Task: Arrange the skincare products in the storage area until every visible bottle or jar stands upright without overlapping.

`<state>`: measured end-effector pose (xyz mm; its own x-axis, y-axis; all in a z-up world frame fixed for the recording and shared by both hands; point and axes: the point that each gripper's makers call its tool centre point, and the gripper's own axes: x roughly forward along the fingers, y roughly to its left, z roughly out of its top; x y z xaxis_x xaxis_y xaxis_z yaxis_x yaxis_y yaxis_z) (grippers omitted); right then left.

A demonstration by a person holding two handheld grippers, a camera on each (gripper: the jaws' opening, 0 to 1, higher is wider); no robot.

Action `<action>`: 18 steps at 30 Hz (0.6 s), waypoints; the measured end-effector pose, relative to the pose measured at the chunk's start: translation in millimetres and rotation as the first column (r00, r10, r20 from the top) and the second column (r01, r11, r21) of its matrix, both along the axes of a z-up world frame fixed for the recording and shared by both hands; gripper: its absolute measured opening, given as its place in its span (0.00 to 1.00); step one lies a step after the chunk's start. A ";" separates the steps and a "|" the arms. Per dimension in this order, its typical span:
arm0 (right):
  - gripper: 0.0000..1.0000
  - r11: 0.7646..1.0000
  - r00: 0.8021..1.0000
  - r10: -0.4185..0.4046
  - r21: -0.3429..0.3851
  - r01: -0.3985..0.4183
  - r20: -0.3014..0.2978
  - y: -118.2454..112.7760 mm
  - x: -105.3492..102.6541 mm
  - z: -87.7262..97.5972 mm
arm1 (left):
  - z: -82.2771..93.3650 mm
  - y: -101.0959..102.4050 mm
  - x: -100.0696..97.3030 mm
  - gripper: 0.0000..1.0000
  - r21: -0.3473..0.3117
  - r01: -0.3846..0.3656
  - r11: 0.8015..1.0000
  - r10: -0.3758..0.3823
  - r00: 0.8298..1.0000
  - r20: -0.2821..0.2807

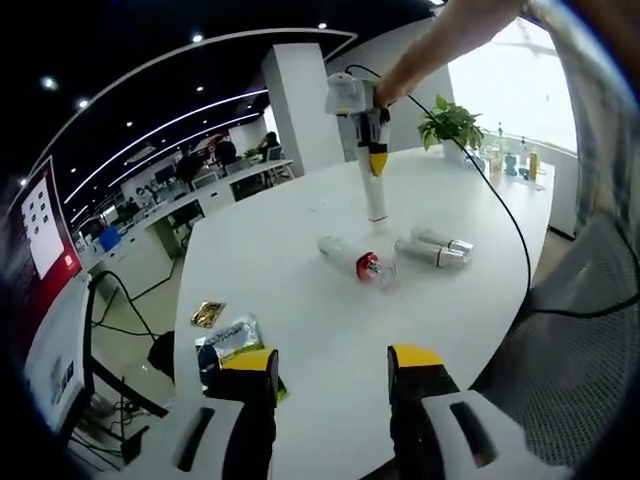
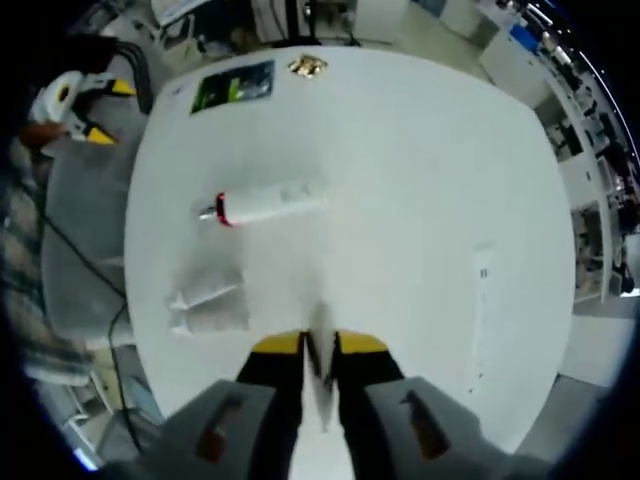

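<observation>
My right gripper point(image 1: 376, 160) reaches down from above, shut on a white tube point(image 1: 376, 203) that stands upright on the white table point(image 1: 300, 220). In the right gripper view the same tube point(image 2: 320, 385) shows between the closed jaws of the right gripper point(image 2: 320, 345). A clear bottle with a red cap point(image 1: 356, 261) point(image 2: 265, 205) lies on its side close by. Two silver-capped tubes point(image 1: 435, 248) point(image 2: 208, 297) lie side by side beyond it. My left gripper point(image 1: 332, 362) hovers open at the table's near edge, holding nothing; it also appears far off point(image 2: 75, 105).
A green and black sachet point(image 1: 226, 341) point(image 2: 235, 85) and a small gold packet point(image 1: 207, 313) point(image 2: 307, 65) lie near the left gripper. A potted plant point(image 1: 450, 122) and several small bottles point(image 1: 510, 160) stand at the far edge. A cable point(image 1: 505, 215) trails across the table.
</observation>
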<state>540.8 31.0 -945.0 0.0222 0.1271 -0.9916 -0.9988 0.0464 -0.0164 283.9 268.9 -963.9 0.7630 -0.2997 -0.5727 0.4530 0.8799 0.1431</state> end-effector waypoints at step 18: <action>0.29 0.998 0.995 -0.061 0.035 0.058 0.075 -9.4 14.7 8.5 | -2.3 -0.4 -2.0 0.44 0.007 0.002 1.000 -0.002 1.000 -0.015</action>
<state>555.5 21.6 -936.5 0.1056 0.1560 -0.9821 -0.9902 0.1074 -0.0894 281.9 268.6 -966.2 0.7537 -0.2975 -0.5860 0.4570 0.8781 0.1420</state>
